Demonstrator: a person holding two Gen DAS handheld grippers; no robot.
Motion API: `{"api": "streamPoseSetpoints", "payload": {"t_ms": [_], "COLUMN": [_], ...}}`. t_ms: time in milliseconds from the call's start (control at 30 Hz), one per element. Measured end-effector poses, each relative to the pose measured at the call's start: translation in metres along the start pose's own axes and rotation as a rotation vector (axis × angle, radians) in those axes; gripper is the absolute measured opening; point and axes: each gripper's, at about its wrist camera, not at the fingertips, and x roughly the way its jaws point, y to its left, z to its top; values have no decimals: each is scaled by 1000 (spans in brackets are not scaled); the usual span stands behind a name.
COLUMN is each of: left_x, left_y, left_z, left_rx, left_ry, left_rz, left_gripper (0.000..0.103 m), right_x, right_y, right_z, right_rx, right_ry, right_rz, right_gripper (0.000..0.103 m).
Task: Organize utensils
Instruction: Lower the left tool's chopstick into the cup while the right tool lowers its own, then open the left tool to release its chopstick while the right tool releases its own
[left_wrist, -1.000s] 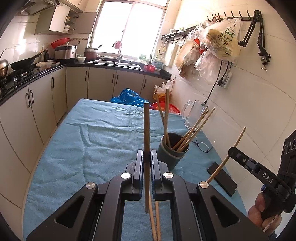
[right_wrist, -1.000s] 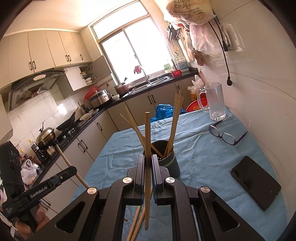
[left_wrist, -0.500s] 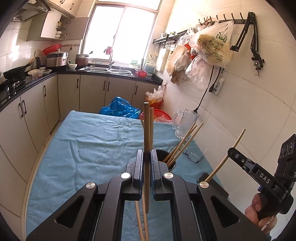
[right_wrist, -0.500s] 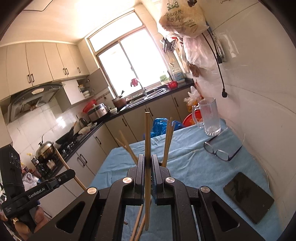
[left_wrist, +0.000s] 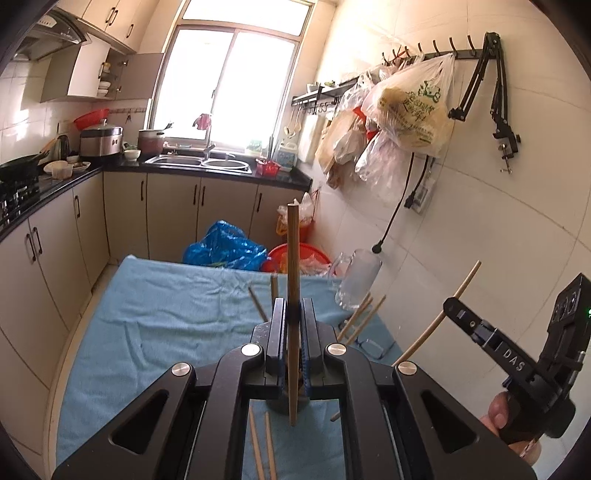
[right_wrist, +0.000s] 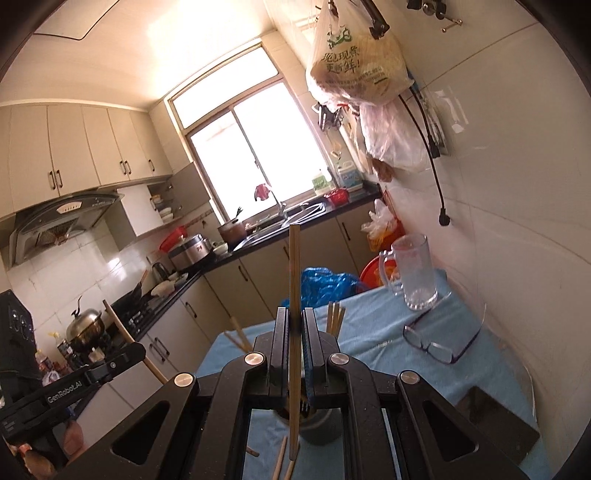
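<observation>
My left gripper (left_wrist: 293, 306) is shut on a wooden chopstick (left_wrist: 293, 258) held upright. The dark grey utensil cup (left_wrist: 284, 404) sits just under and behind the jaws, mostly hidden, with several chopsticks (left_wrist: 360, 317) leaning out of it. My right gripper (right_wrist: 294, 315) is shut on another upright chopstick (right_wrist: 294, 269), right above the same cup (right_wrist: 319, 430). The right gripper also shows in the left wrist view (left_wrist: 448, 304), holding its chopstick (left_wrist: 458, 295). The left gripper shows in the right wrist view (right_wrist: 138, 350). Two loose chopsticks (left_wrist: 260, 446) lie on the blue cloth (left_wrist: 166, 317).
A glass mug (right_wrist: 413, 273), spectacles (right_wrist: 432, 341) and a black phone (right_wrist: 495, 417) lie on the cloth near the tiled wall. A blue bag (left_wrist: 225, 251) and red basin (left_wrist: 303, 253) sit past the far edge. Counters and cabinets run along the left.
Both grippers have risen and tilted upward over the cup, each still holding its chopstick. The cup has slid below the jaws in both views.
</observation>
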Motion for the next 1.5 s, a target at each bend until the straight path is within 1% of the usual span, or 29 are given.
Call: {"api": "streamPoseSetpoints", "payload": {"t_ms": [133,233,333,467,667,867,1100,1233,1300,1333,1400,1467,1500], "left_x": [11,23,38,58,84,99,109,112,111,111,109,102,97], "left_y": [-5,-4,0,7,20,28,35,36,36,36,37,37,37], "left_z": [19,28,30,19,-1,-19,-34,-38,-38,-38,-38,-37,-37], "left_rx": [-4,-26,-49,-71,-94,-97,-105,-101,-100,-99,-100,-103,-101], "left_ry": [-34,-42,-38,-15,41,86,123,141,136,134,132,116,103], "left_rz": [-6,-5,-6,-5,0,9,23,21,21,19,15,15,20], "left_gripper": [6,6,6,6,6,6,6,6,6,7,15,29,32], "right_x": [10,19,32,49,77,91,104,109,109,109,105,99,95], "right_y": [3,3,2,-1,-12,-19,-22,-22,-23,-24,-25,-27,-27], "right_z": [12,19,23,20,3,-15,-35,-40,-42,-42,-40,-39,-38], "right_rx": [-2,-7,-3,-9,4,15,30,29,37,41,47,52,52], "right_ry": [-31,-53,-53,-45,28,90,161,187,198,203,202,193,188], "right_rz": [-20,-38,-53,-81,-93,-88,-83,-80,-73,-64,-60,-60,-56], "right_gripper": [7,7,7,7,7,7,7,8,8,8,8,9,9]}}
